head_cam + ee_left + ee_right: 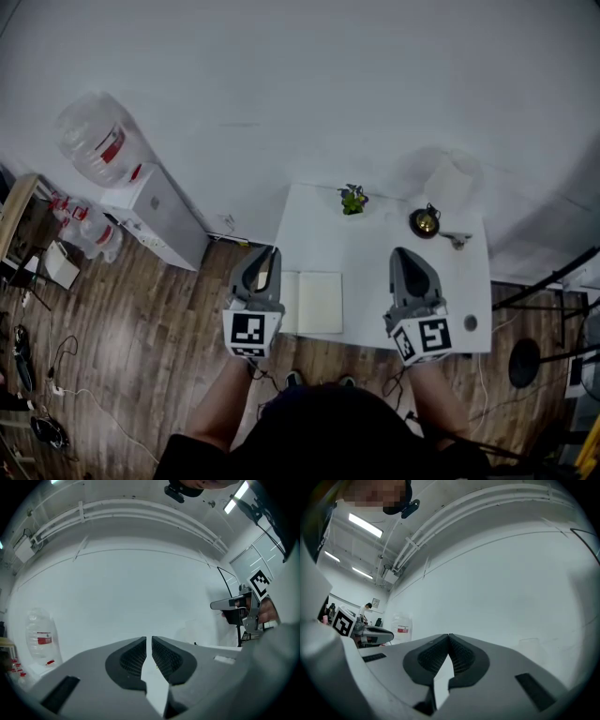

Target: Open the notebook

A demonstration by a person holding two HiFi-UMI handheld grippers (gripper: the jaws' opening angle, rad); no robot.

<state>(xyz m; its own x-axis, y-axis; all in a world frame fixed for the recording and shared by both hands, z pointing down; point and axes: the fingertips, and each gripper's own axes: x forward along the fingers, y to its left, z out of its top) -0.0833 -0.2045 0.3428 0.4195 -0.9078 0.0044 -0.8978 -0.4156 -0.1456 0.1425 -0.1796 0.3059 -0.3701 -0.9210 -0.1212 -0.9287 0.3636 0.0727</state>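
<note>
From the head view, the notebook (pixel 319 302) lies flat near the front edge of the white tabletop (pixel 375 248). It shows pale pages with a fold line down the middle, so it looks open. Its left part is covered by the left gripper (pixel 267 251), which is held over that side. The right gripper (pixel 403 253) is held over bare tabletop, well apart from the notebook. At the back of the tabletop stand a small plant (pixel 352 199), a round dark-and-gold object (pixel 425 222) too small to identify, and a pale translucent container (pixel 452 183) with blurred edges. Left of the tabletop, a water bottle (pixel 94 141) sits on a white dispenser (pixel 155 216) above the wooden floor (pixel 141 356). The person's head and arms are cut off at the bottom edge.

The left gripper view faces a plain white wall. Its jaws stand a narrow slit apart, pads not touching, with nothing between them. The gripper's own grey body fills the lower half and blocks whatever lies beneath. The right gripper shows at the right edge, partly cut off, and the water bottle is faint at the left.

In the right gripper view the jaws are closed, tips meeting, and hold nothing. The grey body again hides the lower half. The left gripper appears at the left, next to the water bottle. A distant person (pixel 366 607) behind it is too small to make out.
</note>
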